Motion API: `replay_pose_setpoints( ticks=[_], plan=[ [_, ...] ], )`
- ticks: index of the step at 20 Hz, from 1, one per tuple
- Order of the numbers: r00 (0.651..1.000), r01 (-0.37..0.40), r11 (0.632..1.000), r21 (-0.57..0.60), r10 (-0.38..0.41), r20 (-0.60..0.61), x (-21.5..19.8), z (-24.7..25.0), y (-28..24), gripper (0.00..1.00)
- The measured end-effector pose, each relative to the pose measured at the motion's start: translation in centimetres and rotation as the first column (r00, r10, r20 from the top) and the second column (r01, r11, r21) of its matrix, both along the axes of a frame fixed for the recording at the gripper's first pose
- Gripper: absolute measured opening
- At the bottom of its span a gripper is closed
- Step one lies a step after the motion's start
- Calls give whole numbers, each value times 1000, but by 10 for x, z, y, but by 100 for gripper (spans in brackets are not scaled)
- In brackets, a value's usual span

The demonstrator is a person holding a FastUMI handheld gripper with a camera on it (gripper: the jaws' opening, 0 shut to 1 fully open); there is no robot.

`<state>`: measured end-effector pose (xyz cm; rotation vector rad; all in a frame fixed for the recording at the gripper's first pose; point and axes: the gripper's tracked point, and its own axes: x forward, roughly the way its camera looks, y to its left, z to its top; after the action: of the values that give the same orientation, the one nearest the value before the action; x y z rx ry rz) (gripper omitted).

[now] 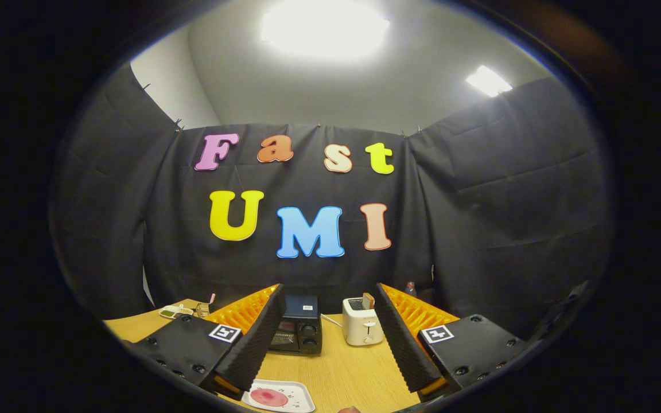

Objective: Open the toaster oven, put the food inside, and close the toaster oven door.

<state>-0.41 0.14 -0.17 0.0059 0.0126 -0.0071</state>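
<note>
Two appliances stand beyond my fingers on the wooden table (342, 367): a black toaster oven (299, 330) with its knobs on the right of its face, and, just beside it to the right, a white pop-up toaster (362, 328) with a slice of bread (368, 300) poking out of its slot. The oven door looks closed from here, so I judge that opening it is the step in hand, and nothing is done yet.

To do it well I should bring my gripper (327, 344) down and forward, squarely at the door, find its handle before closing, and pull along the door's own swing, not straight back, so the oven doesn't slide on the table.

My fingers are spread wide, holding nothing and touching nothing; both appliances sit well ahead, in the gap between them. Nearer to me, just by my left finger, lies a white tray (302, 396) with a round pink piece of food (271, 396) on it, probably what goes inside later.
</note>
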Motion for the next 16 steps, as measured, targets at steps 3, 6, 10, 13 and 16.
replay_pose_setpoints(
  ticks=[3, 6, 10, 13, 16],
  plan=[
    [1000, -3, 1000, -10, 3, -1, 3, 0, 2, 98],
    [1000, -10, 1000, -6, 10, -2, 3, 1, 7, 98],
    [999, -27, 999, -18, 27, 17, 4, 6, 14, 98],
    [999, -41, 999, -3, 41, 10, 7, 1, 23, 98],
    [998, -55, 998, 14, 55, -4, 16, -3, 36, 98]
  ],
)
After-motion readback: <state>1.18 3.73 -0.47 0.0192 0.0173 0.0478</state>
